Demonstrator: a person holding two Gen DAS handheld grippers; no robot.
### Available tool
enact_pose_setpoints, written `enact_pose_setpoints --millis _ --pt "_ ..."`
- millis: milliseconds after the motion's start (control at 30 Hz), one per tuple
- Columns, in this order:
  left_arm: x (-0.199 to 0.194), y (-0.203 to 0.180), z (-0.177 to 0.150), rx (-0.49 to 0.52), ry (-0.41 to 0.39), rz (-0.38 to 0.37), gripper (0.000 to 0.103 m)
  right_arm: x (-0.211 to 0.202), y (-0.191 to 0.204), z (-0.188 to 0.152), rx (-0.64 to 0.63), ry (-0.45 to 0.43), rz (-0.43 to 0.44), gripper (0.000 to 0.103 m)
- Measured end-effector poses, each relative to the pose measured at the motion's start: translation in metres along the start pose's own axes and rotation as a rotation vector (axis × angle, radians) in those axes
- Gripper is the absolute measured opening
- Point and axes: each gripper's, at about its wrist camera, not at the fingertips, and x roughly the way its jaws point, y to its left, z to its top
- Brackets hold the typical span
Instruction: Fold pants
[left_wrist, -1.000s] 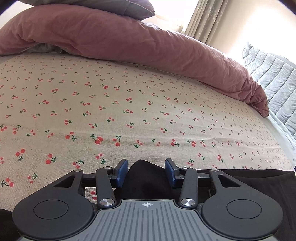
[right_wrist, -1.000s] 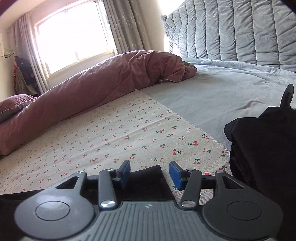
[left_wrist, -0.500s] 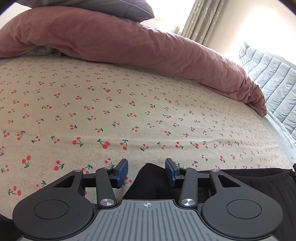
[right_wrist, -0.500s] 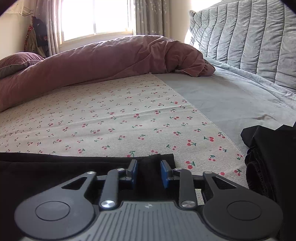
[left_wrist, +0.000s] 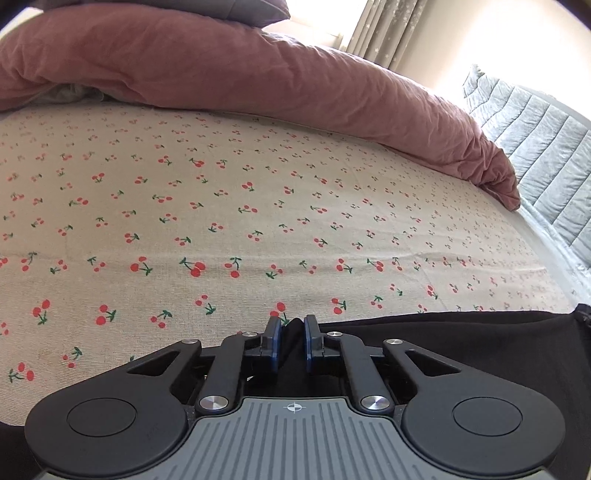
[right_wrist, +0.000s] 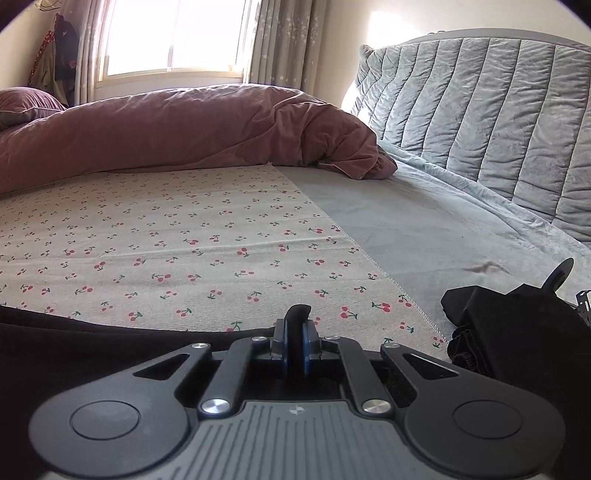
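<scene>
The left gripper (left_wrist: 292, 331) has its jaws closing narrow on a raised pinch of the black pants (left_wrist: 443, 332), the cloth standing up between the blue pads (left_wrist: 274, 334); from the jaws the rest of the garment runs off to the right along the near edge of the cherry-print sheet (left_wrist: 258, 206). The right gripper (right_wrist: 294, 341) has its jaws drawn nearly together on another fold of the same pants (right_wrist: 92, 343), a small hump of black cloth poking up just beyond the pads, with the garment spreading away to the left of the jaws. Right of these jaws, apart from them, sits a pile of dark folded clothing (right_wrist: 517, 332) on the grey blanket (right_wrist: 424, 229). Well ahead of both jaws lies a rumpled pink duvet (right_wrist: 184, 125).
</scene>
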Motion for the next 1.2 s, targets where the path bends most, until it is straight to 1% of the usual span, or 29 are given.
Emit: enact_pose_setpoints --millis 33,67,133,233,267,333,367,400,433,500,533,567,600,633,667,700,767,800,867,967,1000,1033,1067,1100,1133,1167,1200 --pt "-0.002 -0.005 -0.001 0.023 -0.024 0.021 0.004 0.001 0.001 0.001 -0.004 -0.002 -0.008 0.006" --pt "-0.006 -0.009 -0.001 0.023 -0.054 0.034 0.004 0.0 0.001 0.003 0.003 -0.011 -0.013 0.006" --pt "-0.016 -0.007 0.0 -0.008 -0.11 0.036 0.004 -0.003 0.0 0.008 0.024 -0.034 -0.018 0.005" --pt "-0.019 -0.002 0.0 -0.049 -0.153 0.046 0.004 -0.005 0.002 0.016 0.041 -0.067 -0.031 0.005" --pt "-0.016 -0.002 0.0 -0.057 -0.158 0.049 0.004 -0.002 0.003 0.017 0.038 -0.064 -0.037 0.005" --pt "-0.005 -0.003 -0.004 -0.043 -0.126 0.071 0.004 0.007 0.008 0.016 0.023 -0.046 -0.053 0.005" --pt "0.003 -0.004 -0.007 -0.033 -0.108 0.086 0.007 0.015 0.012 0.014 -0.006 -0.022 -0.067 0.005" --pt "0.009 -0.005 -0.011 -0.023 -0.109 0.107 0.009 0.024 0.017 0.01 -0.035 0.016 -0.077 0.006" --pt "0.01 -0.006 -0.013 -0.011 -0.12 0.119 0.014 0.031 0.02 0.007 -0.05 0.044 -0.086 0.008" --pt "0.006 -0.01 -0.011 -0.001 -0.133 0.137 0.018 0.034 0.023 0.005 -0.065 0.047 -0.132 0.024" --pt "0.002 -0.013 -0.011 0.01 -0.145 0.152 0.022 0.032 0.023 0.007 -0.059 0.043 -0.142 0.031" --pt "-0.003 -0.017 -0.011 0.022 -0.157 0.175 0.031 0.025 0.022 0.009 -0.039 0.027 -0.154 0.04" --pt "-0.009 -0.023 -0.011 0.038 -0.173 0.197 0.037 0.018 0.021 0.01 -0.026 0.013 -0.153 0.042" --pt "-0.016 -0.03 -0.012 0.061 -0.192 0.207 0.051 0.011 0.022 0.013 -0.019 0.008 -0.145 0.043" --pt "-0.024 -0.039 -0.014 0.088 -0.213 0.206 0.058 0.004 0.025 0.015 -0.014 0.005 -0.135 0.044" --pt "-0.03 -0.048 -0.016 0.114 -0.228 0.199 0.059 -0.003 0.029 0.016 -0.01 0.001 -0.117 0.047" --pt "-0.04 -0.068 -0.023 0.162 -0.238 0.172 0.063 -0.02 0.046 0.017 -0.031 -0.01 -0.052 0.049" --pt "-0.045 -0.078 -0.028 0.18 -0.24 0.14 0.064 -0.029 0.059 0.016 -0.048 -0.013 -0.01 0.056" --pt "-0.048 -0.096 -0.039 0.195 -0.233 0.063 0.069 -0.043 0.086 0.012 -0.089 -0.01 0.097 0.061" --pt "-0.041 -0.116 -0.059 0.213 -0.167 -0.064 0.069 -0.064 0.127 -0.001 -0.137 0.024 0.282 0.06" --pt "-0.037 -0.119 -0.066 0.228 -0.139 -0.082 0.069 -0.066 0.139 -0.007 -0.145 0.052 0.345 0.058" --pt "-0.031 -0.122 -0.075 0.243 -0.107 -0.079 0.069 -0.065 0.147 -0.012 -0.15 0.081 0.373 0.058" --pt "-0.029 -0.122 -0.081 0.249 -0.087 -0.071 0.069 -0.064 0.15 -0.016 -0.157 0.102 0.377 0.058" --pt "-0.028 -0.119 -0.086 0.251 -0.089 -0.072 0.069 -0.062 0.151 -0.022 -0.165 0.112 0.365 0.059" --pt "-0.031 -0.115 -0.088 0.24 -0.095 -0.089 0.071 -0.065 0.147 -0.026 -0.166 0.095 0.36 0.059" --pt "-0.035 -0.108 -0.089 0.219 -0.089 -0.118 0.073 -0.067 0.139 -0.028 -0.164 0.094 0.352 0.06" --pt "-0.039 -0.101 -0.09 0.201 -0.083 -0.14 0.074 -0.07 0.127 -0.03 -0.148 0.098 0.332 0.06"
